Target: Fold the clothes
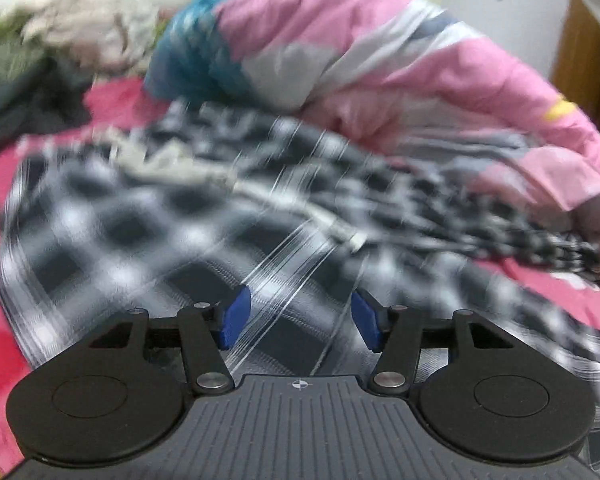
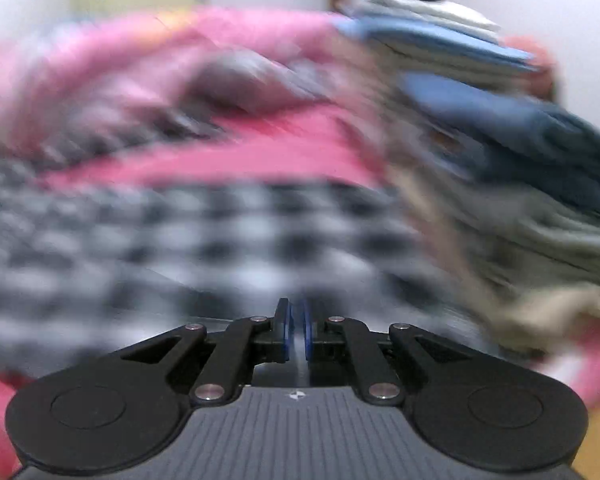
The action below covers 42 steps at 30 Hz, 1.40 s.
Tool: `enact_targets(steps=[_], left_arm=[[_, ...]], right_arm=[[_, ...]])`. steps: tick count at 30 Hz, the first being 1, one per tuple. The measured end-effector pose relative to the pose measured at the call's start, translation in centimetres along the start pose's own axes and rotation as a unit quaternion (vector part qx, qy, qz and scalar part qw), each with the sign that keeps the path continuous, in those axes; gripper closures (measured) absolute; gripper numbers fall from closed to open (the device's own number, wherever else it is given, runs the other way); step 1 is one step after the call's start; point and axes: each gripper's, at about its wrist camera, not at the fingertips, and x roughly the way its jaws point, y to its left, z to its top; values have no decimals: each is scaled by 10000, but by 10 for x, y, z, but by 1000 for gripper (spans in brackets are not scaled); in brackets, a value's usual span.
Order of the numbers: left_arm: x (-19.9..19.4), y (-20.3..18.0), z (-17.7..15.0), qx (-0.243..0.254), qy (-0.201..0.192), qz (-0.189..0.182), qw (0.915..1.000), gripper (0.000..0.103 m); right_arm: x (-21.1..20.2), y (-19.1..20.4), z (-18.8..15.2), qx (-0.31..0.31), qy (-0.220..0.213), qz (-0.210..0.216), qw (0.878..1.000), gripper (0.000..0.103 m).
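Bed: I am working over a bed with a bright pink sheet (image 1: pixel 120 100); a bulky pink, white and blue quilt (image 1: pixel 380 52) is heaped at its far side.
Shirt: the black-and-white checked cloth shirt (image 1: pixel 112 224) lies spread on the bed under both claws, rumpled near the quilt.
Stack: a pile of folded blue and grey clothes (image 2: pixel 520 152) sits just beside the shirt, to the right in my right wrist view.
Risk: both views are smeared, so I judge my aim poor; a careless sweep could drag the shirt askew or knock the stack.
Left claw (image 1: pixel 298 314): its blue pads stand apart over the shirt, nothing clamped.
Right claw (image 2: pixel 296 330): pads drawn together; whether a fold of shirt is pinched I cannot tell.
Pose: both claws tilt downward toward the bed.
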Motion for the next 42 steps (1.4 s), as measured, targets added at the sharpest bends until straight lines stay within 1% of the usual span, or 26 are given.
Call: enact_targets(steps=[2,4,6,8,10,12,14,15,18,19,20,21,22,24,25,27,28,30,31,32,33,34,37,38,40,42], left_arm=[[0,6,2,-162,-4,-44,9999,47],[1,9,2,-237,5,-60,9997,47],[1,9,1,-230,-4,-37,9997,47],[1,8,0,-222,-15,-5,9998,47],[1,7,0,-210,-24,22,9998,47],[1,7,0,-189,-29,20,9998,47],[1,8,1,-183,-33,16,9998,47],[0,9,2,-196,-35,16,9998,47],[-1,13,2,-250,-30,-10,9997,47],[-1,13,2,-265,-22,-21,9996,47],[-1,14,3,-273,-11,-30,9996,47],[-1,14,3,-278,-4,-31,9996,47],[0,13,3,-280,3,-21,9996,47],[0,12,3,-277,18,4,9996,47],[1,11,3,-263,23,18,9996,47],[1,10,3,-229,32,37,9997,47],[1,10,3,-212,35,32,9998,47],[0,12,4,-236,46,-11,9997,47],[0,13,4,-266,53,-38,9996,47],[-1,15,4,-296,60,-66,9995,47],[-1,16,4,-320,66,-87,9994,47],[-1,16,5,-335,73,-100,9994,47],[-1,16,5,-335,94,-111,9993,47],[-1,16,5,-334,99,-106,9993,47],[-1,16,5,-338,108,-99,9993,47],[0,16,5,-313,117,-109,9994,47]], right_arm=[[-5,-33,-13,251,-50,-561,9981,99],[-14,-58,-14,591,-11,-858,9946,97],[-22,-60,-7,528,-68,-1063,9929,97],[-29,-48,3,509,-239,-776,9954,97],[-28,-31,15,504,-394,-251,9976,97],[-12,-18,28,401,-439,254,9979,97],[10,-5,37,222,-353,557,9976,97],[23,-6,40,127,-270,556,9980,97],[63,-35,41,267,299,-271,9988,97],[64,-43,46,460,377,-311,9977,100],[65,-52,51,663,448,-336,9962,99],[63,-48,57,643,458,-350,9963,98],[58,-38,61,499,357,-262,9978,98],[53,-16,69,242,267,169,9992,97],[55,-5,75,215,269,412,9986,97],[70,8,86,288,374,788,9958,97],[84,12,92,312,493,770,9953,97],[123,8,101,330,852,305,9954,98],[134,3,106,333,851,-7,9958,100],[145,-2,111,335,839,-323,9954,99],[150,1,118,102,832,-913,9923,97],[149,4,124,-51,753,-1269,9890,97],[128,5,131,472,767,-393,9952,97],[121,5,133,651,771,-87,9949,97],[122,8,127,911,1073,541,9886,96],[143,1,128,1006,1124,410,9877,96]])
